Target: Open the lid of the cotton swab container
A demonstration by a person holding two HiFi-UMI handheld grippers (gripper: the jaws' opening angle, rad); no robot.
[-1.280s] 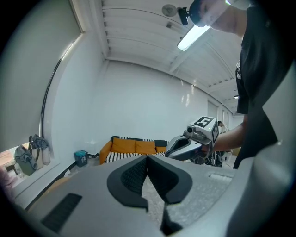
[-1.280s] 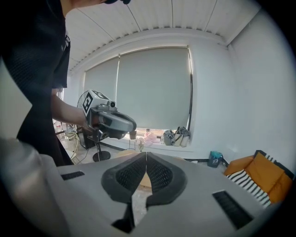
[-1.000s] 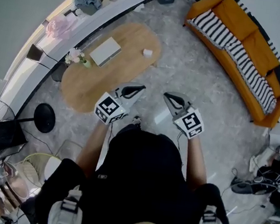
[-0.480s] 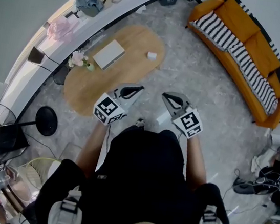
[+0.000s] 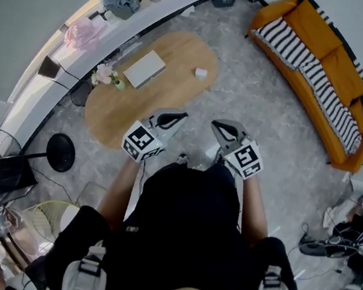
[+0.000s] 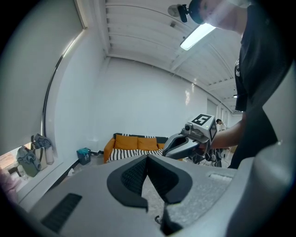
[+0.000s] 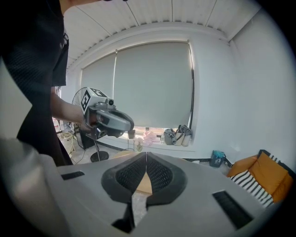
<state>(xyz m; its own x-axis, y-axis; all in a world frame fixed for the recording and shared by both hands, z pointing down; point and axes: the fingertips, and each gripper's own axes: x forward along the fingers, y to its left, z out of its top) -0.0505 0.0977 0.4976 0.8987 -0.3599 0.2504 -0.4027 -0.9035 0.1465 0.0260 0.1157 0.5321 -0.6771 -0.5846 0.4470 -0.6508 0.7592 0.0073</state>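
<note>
Since the earlier frame, the wooden bench (image 5: 126, 106) has been shifted slightly rightward in the head view. The left tongs (image 5: 182, 114) and right tongs (image 5: 217, 122) are clenched, empty. The small white box (image 5: 200, 73), probably the swab container, lies there, well apart; if met with closed tongs, it could be pushed away.

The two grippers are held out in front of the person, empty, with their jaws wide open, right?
Not quite. The left gripper and the right gripper are held out in front of the person and empty, but their jaws are shut, with the tips together, not wide open. The left gripper view and the right gripper view each show this.
</note>
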